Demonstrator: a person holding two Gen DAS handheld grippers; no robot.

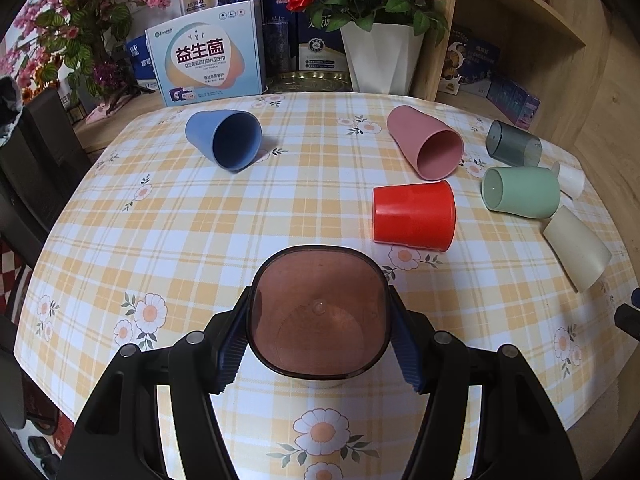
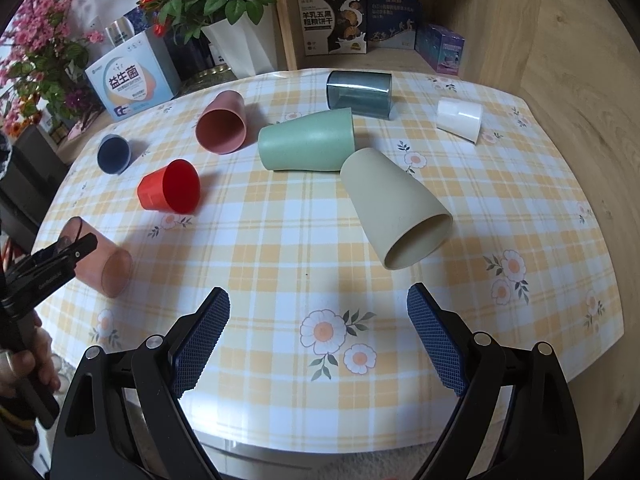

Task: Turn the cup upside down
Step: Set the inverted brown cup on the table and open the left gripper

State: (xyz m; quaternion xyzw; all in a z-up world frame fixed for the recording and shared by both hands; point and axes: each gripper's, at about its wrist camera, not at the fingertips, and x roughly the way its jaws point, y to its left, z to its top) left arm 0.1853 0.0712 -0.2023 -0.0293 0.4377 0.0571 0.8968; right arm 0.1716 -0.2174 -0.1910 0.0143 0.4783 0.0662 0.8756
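Observation:
My left gripper (image 1: 319, 344) is shut on a translucent pink cup (image 1: 318, 316), its blue pads on the two sides. The cup's open mouth faces the camera. In the right wrist view the same pink cup (image 2: 104, 264) lies on its side near the table's left edge, with the left gripper (image 2: 76, 250) clamped on it. My right gripper (image 2: 318, 316) is open and empty above the near part of the table. A beige cup (image 2: 394, 210) lies on its side just beyond it.
Other cups lie on their sides on the checked tablecloth (image 2: 280, 248): red (image 1: 414, 216), blue (image 1: 224, 138), dusty pink (image 1: 426, 142), green (image 1: 520, 192), smoky grey (image 1: 514, 143), white (image 2: 459, 119). Boxes, a white flower pot (image 1: 380, 58) and a wooden shelf (image 1: 520, 20) stand behind.

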